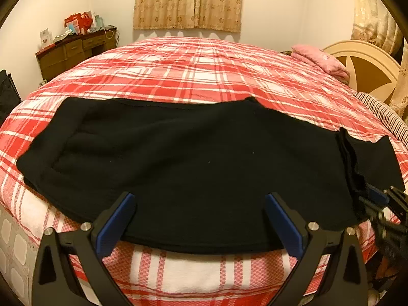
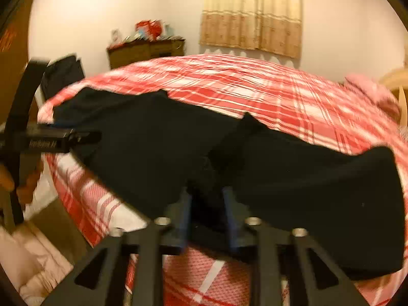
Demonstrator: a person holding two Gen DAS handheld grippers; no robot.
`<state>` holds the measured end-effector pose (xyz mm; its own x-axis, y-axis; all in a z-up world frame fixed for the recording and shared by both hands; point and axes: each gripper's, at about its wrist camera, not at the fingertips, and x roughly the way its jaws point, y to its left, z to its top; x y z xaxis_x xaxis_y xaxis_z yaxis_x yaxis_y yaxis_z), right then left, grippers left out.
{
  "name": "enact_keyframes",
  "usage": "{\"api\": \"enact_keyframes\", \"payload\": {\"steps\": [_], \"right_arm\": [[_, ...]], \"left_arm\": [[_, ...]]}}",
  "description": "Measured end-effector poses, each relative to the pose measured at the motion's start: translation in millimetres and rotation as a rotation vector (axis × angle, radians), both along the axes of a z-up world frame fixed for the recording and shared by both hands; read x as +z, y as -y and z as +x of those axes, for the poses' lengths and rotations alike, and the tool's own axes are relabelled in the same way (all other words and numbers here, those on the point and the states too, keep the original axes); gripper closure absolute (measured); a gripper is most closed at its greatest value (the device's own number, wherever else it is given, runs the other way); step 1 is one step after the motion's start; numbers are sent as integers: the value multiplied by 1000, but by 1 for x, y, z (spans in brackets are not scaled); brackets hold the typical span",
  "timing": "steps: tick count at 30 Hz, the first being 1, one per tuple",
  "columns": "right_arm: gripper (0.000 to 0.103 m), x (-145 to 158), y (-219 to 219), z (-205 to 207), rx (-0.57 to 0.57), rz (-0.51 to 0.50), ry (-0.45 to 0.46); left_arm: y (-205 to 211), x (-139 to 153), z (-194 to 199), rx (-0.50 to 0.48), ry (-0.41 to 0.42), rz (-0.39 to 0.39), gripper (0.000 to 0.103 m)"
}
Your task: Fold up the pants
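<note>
Black pants [image 1: 183, 158] lie lengthwise along the near edge of a bed with a red and white plaid cover [image 1: 193, 71]. My left gripper [image 1: 200, 197] is open, its blue pads wide apart over the pants' near edge, holding nothing. My right gripper [image 2: 207, 191] is shut on a bunch of the pants [image 2: 306, 178] near their middle and lifts the right part of the cloth off the bed. It also shows at the right edge of the left wrist view [image 1: 382, 199], at the pants' right end. The left gripper's body [image 2: 51, 140] shows at the left of the right wrist view.
A pink pillow [image 1: 321, 58] and a cream headboard [image 1: 367, 63] are at the bed's right end. A wooden desk [image 1: 74, 51] with clutter stands by the far wall, under curtains [image 1: 188, 2]. A dark bag [image 1: 7, 91] stands left of the bed.
</note>
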<state>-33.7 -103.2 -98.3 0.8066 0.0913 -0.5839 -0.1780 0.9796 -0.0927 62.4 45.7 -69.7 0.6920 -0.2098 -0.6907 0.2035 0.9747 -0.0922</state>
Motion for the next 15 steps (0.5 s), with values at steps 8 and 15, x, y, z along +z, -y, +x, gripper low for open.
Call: {"api": "enact_keyframes", "payload": {"steps": [8,15], "right_arm": [[59,71,90,-18,-249,142,199],[76,20,195,28,-495,266,-52]], "left_arm": [[12,12,-4,-41,49,8,0],[48,18,-10,-135,75,52,0]]}}
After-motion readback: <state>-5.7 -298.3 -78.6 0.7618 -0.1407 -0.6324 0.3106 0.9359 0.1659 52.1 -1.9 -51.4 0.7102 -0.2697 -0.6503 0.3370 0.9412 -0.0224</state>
